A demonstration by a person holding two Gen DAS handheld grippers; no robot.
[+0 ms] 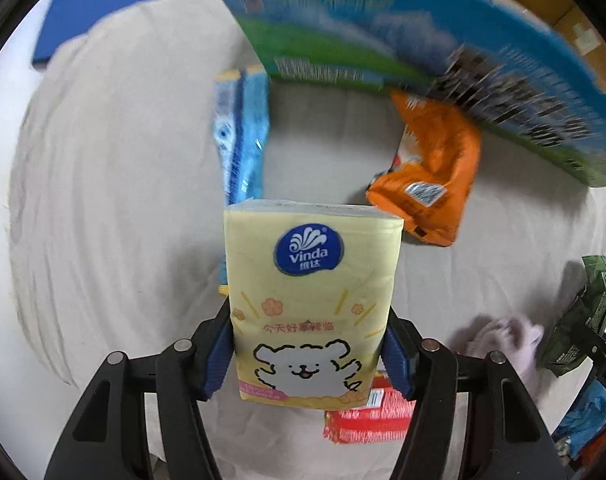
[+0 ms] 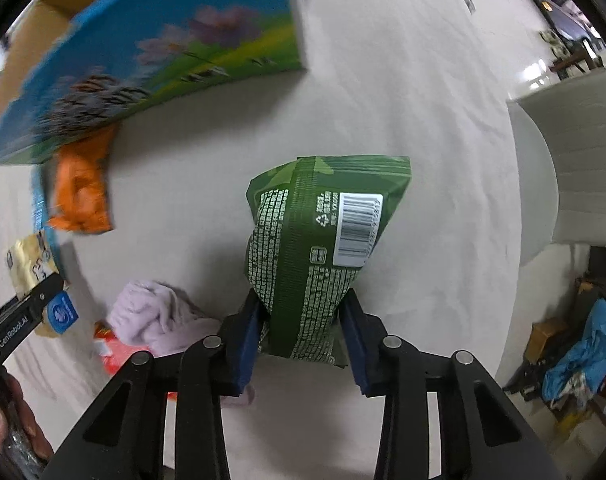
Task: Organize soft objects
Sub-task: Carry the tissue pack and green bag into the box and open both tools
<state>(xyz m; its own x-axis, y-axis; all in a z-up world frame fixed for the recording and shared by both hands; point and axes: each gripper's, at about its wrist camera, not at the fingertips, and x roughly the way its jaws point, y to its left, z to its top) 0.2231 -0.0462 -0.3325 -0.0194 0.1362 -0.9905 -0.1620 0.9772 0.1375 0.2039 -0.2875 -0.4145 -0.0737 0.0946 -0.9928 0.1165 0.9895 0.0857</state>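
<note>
My left gripper (image 1: 309, 354) is shut on a yellow Vinda tissue pack (image 1: 311, 292) and holds it above the beige cloth. My right gripper (image 2: 301, 330) is shut on a green snack bag (image 2: 315, 248), also held above the cloth; that bag shows at the right edge of the left wrist view (image 1: 583, 312). The tissue pack and left gripper show at the left edge of the right wrist view (image 2: 27, 264). A large blue-and-green printed cardboard box (image 1: 403, 40) stands at the far side, also in the right wrist view (image 2: 151, 64).
On the cloth lie an orange snack bag (image 1: 431, 172), a blue packet (image 1: 243, 136), a red packet (image 1: 367, 420) and a lilac towel (image 2: 155, 316). A blue board (image 1: 95, 12) lies at the far left. Clutter sits beyond the table's right edge (image 2: 583, 352).
</note>
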